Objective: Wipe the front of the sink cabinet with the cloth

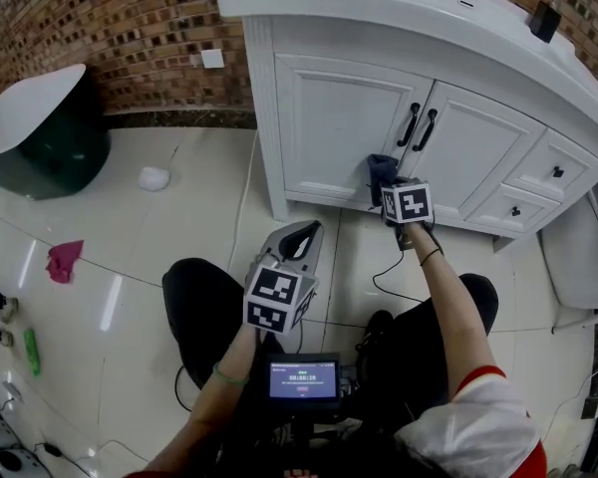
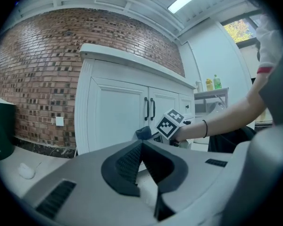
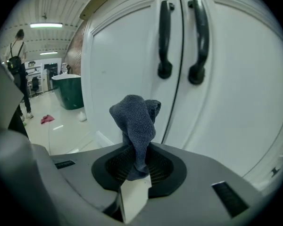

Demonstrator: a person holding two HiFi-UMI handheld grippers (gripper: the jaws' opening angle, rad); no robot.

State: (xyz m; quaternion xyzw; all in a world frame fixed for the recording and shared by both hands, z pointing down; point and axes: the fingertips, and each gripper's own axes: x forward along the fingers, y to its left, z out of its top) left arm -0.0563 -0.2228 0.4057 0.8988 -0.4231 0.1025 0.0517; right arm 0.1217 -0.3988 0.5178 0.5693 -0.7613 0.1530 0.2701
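The white sink cabinet (image 1: pixel 339 118) has two doors with black handles (image 1: pixel 411 124). My right gripper (image 1: pixel 384 189) is shut on a blue-grey cloth (image 1: pixel 381 167), which it holds at the lower part of the doors, below the handles. In the right gripper view the bunched cloth (image 3: pixel 137 119) stands up out of the right gripper (image 3: pixel 139 166), just in front of the left door (image 3: pixel 122 55). Whether it touches the door I cannot tell. My left gripper (image 1: pixel 304 235) hangs back over the floor, shut and empty (image 2: pixel 141 147), pointing at the cabinet (image 2: pixel 113 112).
A dark green tub (image 1: pixel 40 132) stands at the left. A white lump (image 1: pixel 153 178), a pink rag (image 1: pixel 64 260) and a green item (image 1: pixel 32 352) lie on the tiled floor. A white fixture (image 1: pixel 578 257) sits right of the cabinet. A person (image 3: pixel 16 65) stands far behind.
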